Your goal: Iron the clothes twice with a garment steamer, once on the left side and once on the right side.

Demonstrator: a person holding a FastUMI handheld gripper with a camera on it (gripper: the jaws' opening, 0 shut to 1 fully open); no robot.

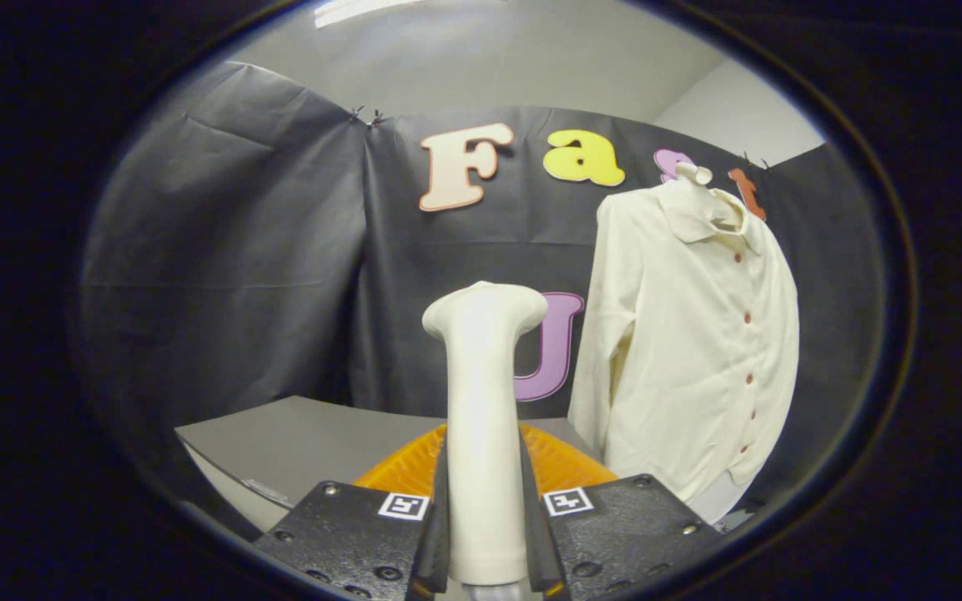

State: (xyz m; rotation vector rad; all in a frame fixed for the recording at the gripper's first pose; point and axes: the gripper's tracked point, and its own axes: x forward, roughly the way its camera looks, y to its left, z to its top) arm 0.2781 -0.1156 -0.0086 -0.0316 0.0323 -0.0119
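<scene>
I see one garment steamer [483, 417] and one cream button-up shirt [689, 334]. My gripper [485, 534] clamps the steamer's upright handle between both fingers; the shirt hangs on a mannequin beyond, to its right.

A staged recording booth inside a plain room. Black cloth [222, 250] hangs pinned as a backdrop below bare pale walls [489, 58]. A grey table [305, 442] stands before it, and a cream shirt [689, 334] hangs on a mannequin stand.
</scene>
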